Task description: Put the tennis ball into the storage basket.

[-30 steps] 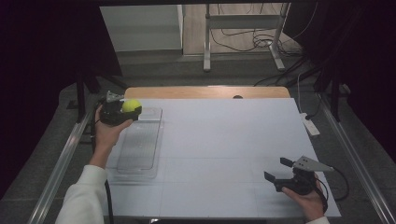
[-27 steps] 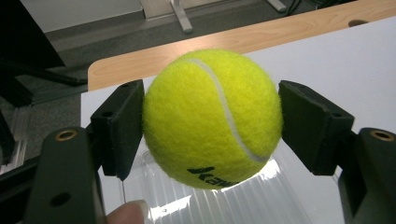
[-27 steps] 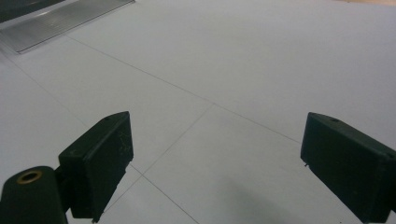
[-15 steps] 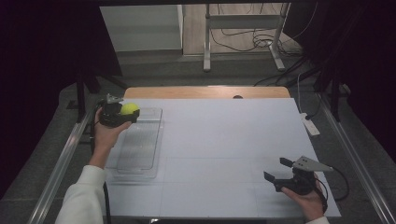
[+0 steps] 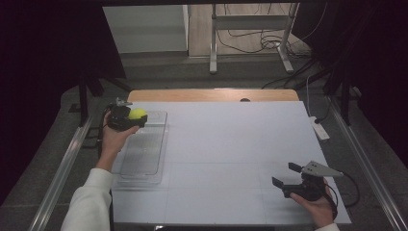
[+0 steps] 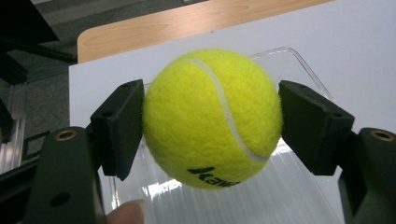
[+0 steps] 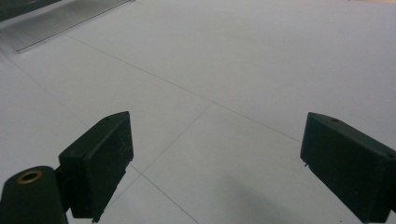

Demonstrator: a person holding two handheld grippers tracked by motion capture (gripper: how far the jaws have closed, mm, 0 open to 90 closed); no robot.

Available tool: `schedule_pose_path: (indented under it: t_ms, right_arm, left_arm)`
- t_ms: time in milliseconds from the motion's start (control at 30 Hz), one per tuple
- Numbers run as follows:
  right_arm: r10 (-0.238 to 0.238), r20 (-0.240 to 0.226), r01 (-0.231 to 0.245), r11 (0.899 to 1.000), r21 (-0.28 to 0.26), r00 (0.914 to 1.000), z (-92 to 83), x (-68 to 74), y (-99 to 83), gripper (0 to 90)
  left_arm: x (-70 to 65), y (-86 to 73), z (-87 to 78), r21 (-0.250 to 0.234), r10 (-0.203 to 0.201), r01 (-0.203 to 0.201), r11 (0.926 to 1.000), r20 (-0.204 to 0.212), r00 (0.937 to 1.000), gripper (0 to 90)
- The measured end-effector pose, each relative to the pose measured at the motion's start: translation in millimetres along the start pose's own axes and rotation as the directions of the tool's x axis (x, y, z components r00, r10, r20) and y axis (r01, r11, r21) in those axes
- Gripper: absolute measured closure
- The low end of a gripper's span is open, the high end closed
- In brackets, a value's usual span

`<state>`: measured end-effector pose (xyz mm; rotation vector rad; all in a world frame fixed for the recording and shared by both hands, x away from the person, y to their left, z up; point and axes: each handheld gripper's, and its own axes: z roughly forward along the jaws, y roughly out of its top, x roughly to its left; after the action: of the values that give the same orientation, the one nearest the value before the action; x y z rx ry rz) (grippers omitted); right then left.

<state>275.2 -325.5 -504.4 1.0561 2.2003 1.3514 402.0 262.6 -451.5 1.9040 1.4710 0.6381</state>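
Observation:
A yellow tennis ball point(image 6: 212, 116) is clamped between both pads of my left gripper point(image 6: 212, 126), held above the far end of a clear plastic tray point(image 6: 299, 65). In the high view that ball point(image 5: 137, 114) and the left gripper point(image 5: 126, 119) hover over the tray point(image 5: 144, 154) at the table's left side. At the near right of the table my right gripper point(image 5: 287, 176) rests low, and in the right gripper view it point(image 7: 217, 168) stands open with only white table surface between its jaws.
A white sheet point(image 5: 231, 149) covers the table, with a wooden strip point(image 5: 211, 95) along its far edge. A white power strip point(image 5: 318, 128) lies at the right edge. Metal rails run along both sides, and a metal stand point(image 5: 250, 33) stands behind the table.

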Motion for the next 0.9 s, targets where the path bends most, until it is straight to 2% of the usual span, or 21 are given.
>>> schedule_pose_path:
  t_ms: [900]
  right_arm:
    - [0.0,-0.001,0.0,1.0,0.001,1.0,-0.1,-0.5,-0.4,9.5]
  left_arm:
    - [-1.1,-6.2,20.0,0.069,0.005,-0.004,0.9976,-0.009,0.9999,27.3]
